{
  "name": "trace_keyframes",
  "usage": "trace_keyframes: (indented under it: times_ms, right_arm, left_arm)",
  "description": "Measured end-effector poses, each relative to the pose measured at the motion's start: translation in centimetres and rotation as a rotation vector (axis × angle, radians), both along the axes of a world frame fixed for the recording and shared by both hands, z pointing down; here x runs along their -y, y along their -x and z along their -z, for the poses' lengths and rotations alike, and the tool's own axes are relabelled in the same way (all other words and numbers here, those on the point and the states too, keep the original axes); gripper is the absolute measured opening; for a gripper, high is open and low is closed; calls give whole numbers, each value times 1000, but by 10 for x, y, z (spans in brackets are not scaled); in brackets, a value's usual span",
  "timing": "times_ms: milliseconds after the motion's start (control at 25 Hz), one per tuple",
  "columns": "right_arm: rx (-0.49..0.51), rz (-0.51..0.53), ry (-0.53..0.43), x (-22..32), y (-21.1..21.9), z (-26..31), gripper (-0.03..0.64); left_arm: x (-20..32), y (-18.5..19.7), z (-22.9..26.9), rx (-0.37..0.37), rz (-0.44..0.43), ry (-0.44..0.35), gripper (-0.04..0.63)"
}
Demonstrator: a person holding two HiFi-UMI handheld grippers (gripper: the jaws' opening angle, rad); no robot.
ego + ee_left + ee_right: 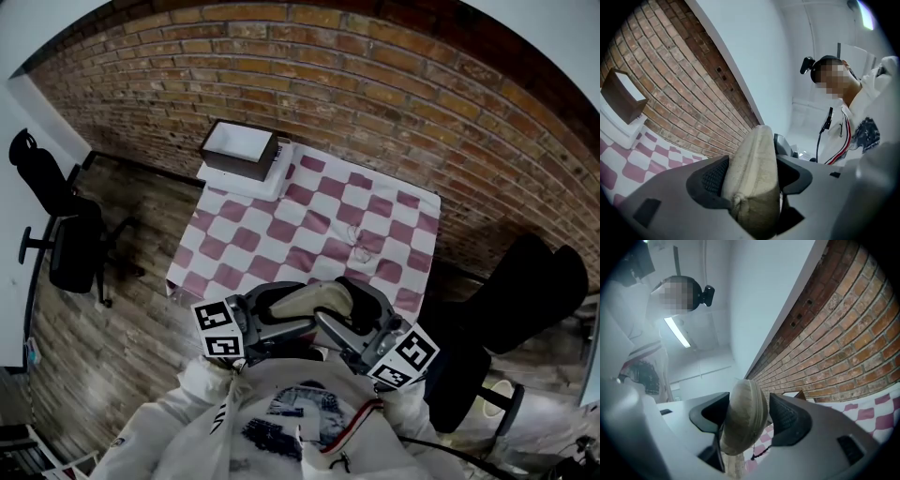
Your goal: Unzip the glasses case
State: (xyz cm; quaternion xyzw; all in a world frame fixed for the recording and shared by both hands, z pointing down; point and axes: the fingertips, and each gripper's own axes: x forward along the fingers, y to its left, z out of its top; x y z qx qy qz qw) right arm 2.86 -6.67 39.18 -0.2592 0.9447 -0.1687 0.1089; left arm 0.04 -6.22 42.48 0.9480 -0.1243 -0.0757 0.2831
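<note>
Well, the case (pixel 314 298) was not on the table (pixel 417 211). It was up in the air, over the near edge of the table and close to the person's chest. It was tan and soft, with one claw on each end.

The left claw (pixel 751 174) was shut tight on the left end of the case. Both of its dark pads (pixel 712 177) pressed on the sides. In the left gripper view the case stood up tall between the jaws.

The right claw (pixel 749 418) held the other end, which was round. Its jaws stood wide, with the fat end filling the space between them. A seam ran round that end. A small dark string (pixel 758 453) hung down below it.

Both claws pointed at each other, with the case like a bridge between them.

The table had a pink and white cloth (pixel 281 234) on it. A brown box (pixel 239 148) sat at the far left corner, on top of something white. A small clear thing (pixel 361 246) lay near the middle, but it was too small to tell what it was. A black chair (pixel 66 234) stood on the floor past the left edge. A brick wall (pixel 375 75) was behind the far edge.
</note>
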Motion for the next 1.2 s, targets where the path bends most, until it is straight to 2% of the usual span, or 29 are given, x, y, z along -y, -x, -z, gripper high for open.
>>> trace_keyframes:
  times_ms: [200,520,720,960,1080,1200]
  right_arm:
    - [-93,-37,-64,-7,-23,2,267]
    - [-99,-116,-126,-10,-50,5,267]
    - [-124,-171,-127,-11,-60,-3,267]
    - [-148,-211,-163,-9,-53,2,267]
    - [-198,-244,-207,-8,-51,2,267]
    - [-218,-273,-205,-5,-50,-1,266]
  left_arm:
    - [0,-5,6,92,25,-49,301]
    - [7,-11,20,232,60,-134,301]
    - [12,-6,31,310,96,-178,302]
    - [15,-5,48,349,119,-221,302]
    - [15,-9,53,354,124,-232,302]
    - [13,-11,52,360,127,-235,302]
